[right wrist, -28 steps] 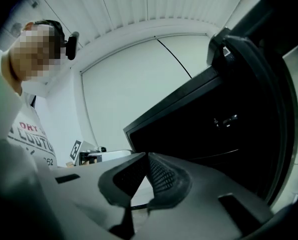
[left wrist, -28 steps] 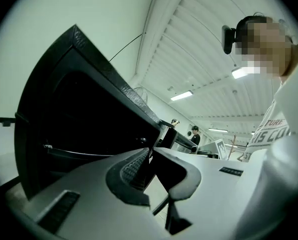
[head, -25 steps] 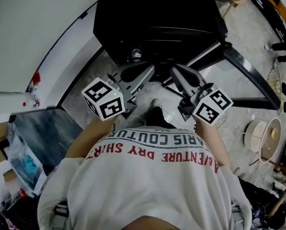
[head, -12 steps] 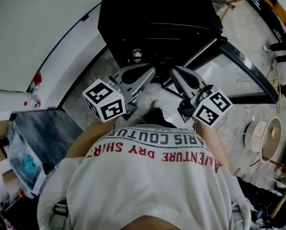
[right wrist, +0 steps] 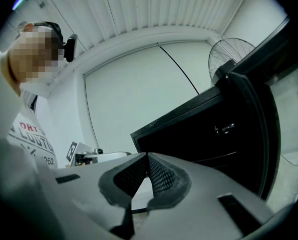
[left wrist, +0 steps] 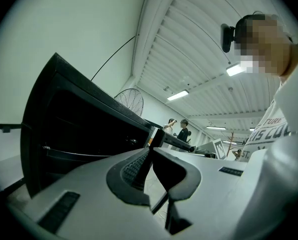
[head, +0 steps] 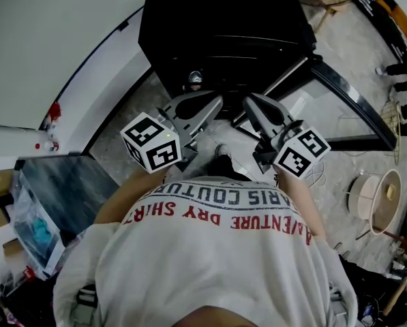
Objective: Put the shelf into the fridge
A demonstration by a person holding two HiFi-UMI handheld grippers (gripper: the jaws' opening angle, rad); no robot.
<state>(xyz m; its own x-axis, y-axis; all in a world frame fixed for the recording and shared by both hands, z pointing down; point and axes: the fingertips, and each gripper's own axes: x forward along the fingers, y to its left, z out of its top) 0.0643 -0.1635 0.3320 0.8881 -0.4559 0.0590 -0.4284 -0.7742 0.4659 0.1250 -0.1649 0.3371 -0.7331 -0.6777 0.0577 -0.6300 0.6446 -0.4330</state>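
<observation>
**Item: shelf, held at the fridge mouth**

Shelf [left wrist: 145, 168]: a thin plate, seen edge-on as a dark strip pinched between my left gripper's pads, just in front of the open fridge [head: 223, 19] and not yet inside it.

- Handling, by my judgement: stiff and flat; probably glass, so brittle at the corners and slick under rubber; moderate weight, apt to tip if held from one side. Best taken along its near rim at two points set apart and carried level.
- Left gripper [head: 215, 104]: jaws closed on that strip.
- Right gripper [head: 247, 101]: jaws drawn together at the tips over a pale sliver, which I take to be the same plate.
- Fridge: black, cavity dark, door [head: 353, 101] swung out to my right.

Views compared:
- Head view: shows both grippers side by side facing the cavity; the shelf itself barely reads there.
- Left gripper view: alone shows the clamped edge, and two people [left wrist: 177, 129] far off.
- Right gripper view: shows the cavity front and a fan [right wrist: 228, 51] behind it.
</observation>
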